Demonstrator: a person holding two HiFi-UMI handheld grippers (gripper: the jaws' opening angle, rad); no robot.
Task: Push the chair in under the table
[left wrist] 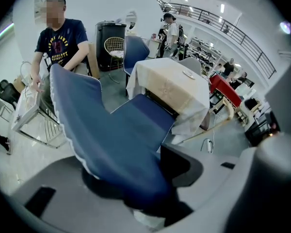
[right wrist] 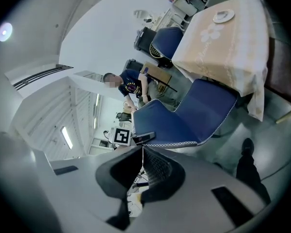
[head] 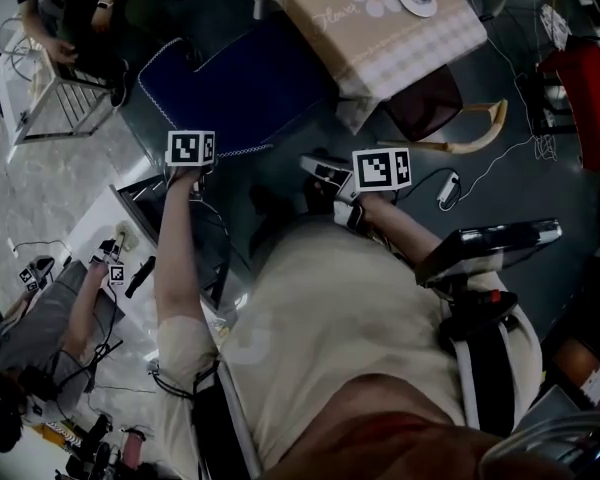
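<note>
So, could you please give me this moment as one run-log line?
left gripper: shut on chair backrest | right gripper: shut, empty | chair: seat at table edge, not yet under

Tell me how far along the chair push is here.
Done: the left gripper is clamped on the backrest of the blue chair. In hand: the chair faces the table, seat front near the tablecloth. Left: sliding it under; most of the seat sits clear. The right gripper is shut, empty.

Left claw [head: 191,152] points steeply down, jaws gripping (held apart); right claw [head: 318,167] closed tight, both arms outstretched
</note>
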